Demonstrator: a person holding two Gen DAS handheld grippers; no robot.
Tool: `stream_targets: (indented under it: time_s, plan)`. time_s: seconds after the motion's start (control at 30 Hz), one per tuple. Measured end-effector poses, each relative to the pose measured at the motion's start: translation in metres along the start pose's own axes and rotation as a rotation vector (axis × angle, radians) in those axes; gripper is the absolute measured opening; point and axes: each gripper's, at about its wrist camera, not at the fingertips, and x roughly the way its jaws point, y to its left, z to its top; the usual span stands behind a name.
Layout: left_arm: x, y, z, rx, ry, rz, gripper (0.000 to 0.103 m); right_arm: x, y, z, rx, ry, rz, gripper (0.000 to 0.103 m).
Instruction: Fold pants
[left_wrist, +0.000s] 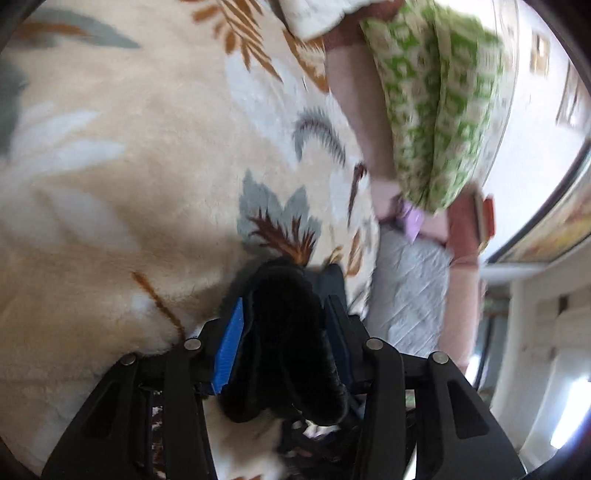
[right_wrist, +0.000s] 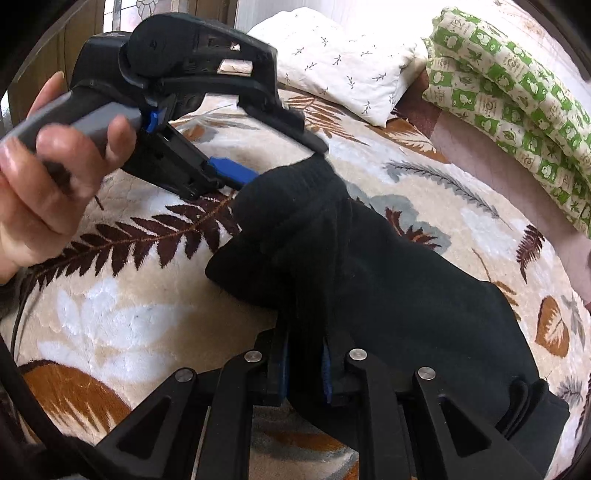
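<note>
The black pants (right_wrist: 388, 280) lie on a cream leaf-patterned blanket (right_wrist: 129, 325), one end lifted. My right gripper (right_wrist: 304, 343) is shut on a bunched edge of the pants near the bottom middle. My left gripper (right_wrist: 258, 173), held by a hand at upper left in the right wrist view, is shut on the raised end of the pants. In the left wrist view the left gripper (left_wrist: 284, 306) clamps a thick fold of black pants fabric (left_wrist: 288, 332) between its blue pads (left_wrist: 229, 343), above the blanket (left_wrist: 129, 166).
A white pillow (right_wrist: 343, 70) and a green-and-cream folded quilt (right_wrist: 517, 92) lie at the bed's far side; the quilt (left_wrist: 436, 103) also shows in the left wrist view. A pink sheet edge (right_wrist: 480, 158) borders the blanket. A grey mattress side (left_wrist: 406, 288) drops off beside it.
</note>
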Motion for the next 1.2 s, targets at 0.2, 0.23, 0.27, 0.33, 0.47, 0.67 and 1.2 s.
stream_targets:
  time_s: [0.2, 0.23, 0.27, 0.33, 0.47, 0.67, 1.2]
  plan:
    - [0.014, -0.037, -0.005, 0.181, 0.068, 0.145, 0.066, 0.001, -0.001, 0.000, 0.011, 0.001, 0.008, 0.016]
    - [0.019, -0.041, -0.005, 0.198, 0.081, 0.196, 0.067, 0.001, -0.001, 0.000, 0.012, 0.001, 0.008, 0.016]
    - [0.026, -0.044, -0.004, 0.206, 0.095, 0.251, 0.066, 0.000, -0.001, 0.000, 0.013, 0.000, 0.008, 0.016]
    - [0.030, -0.048, -0.005, 0.203, 0.089, 0.321, 0.057, 0.000, -0.001, 0.001, 0.015, -0.002, 0.004, 0.015]
    - [0.019, -0.046, -0.008, 0.129, 0.038, 0.365, 0.030, -0.001, -0.004, 0.003, 0.037, -0.013, 0.005, 0.012]
    - [0.004, -0.059, -0.019, 0.041, -0.007, 0.279, 0.025, -0.017, -0.023, 0.003, 0.151, -0.059, 0.067, 0.011]
    - [0.034, -0.161, -0.040, 0.107, -0.005, 0.317, 0.025, -0.079, -0.085, -0.025, 0.438, -0.212, 0.210, 0.011]
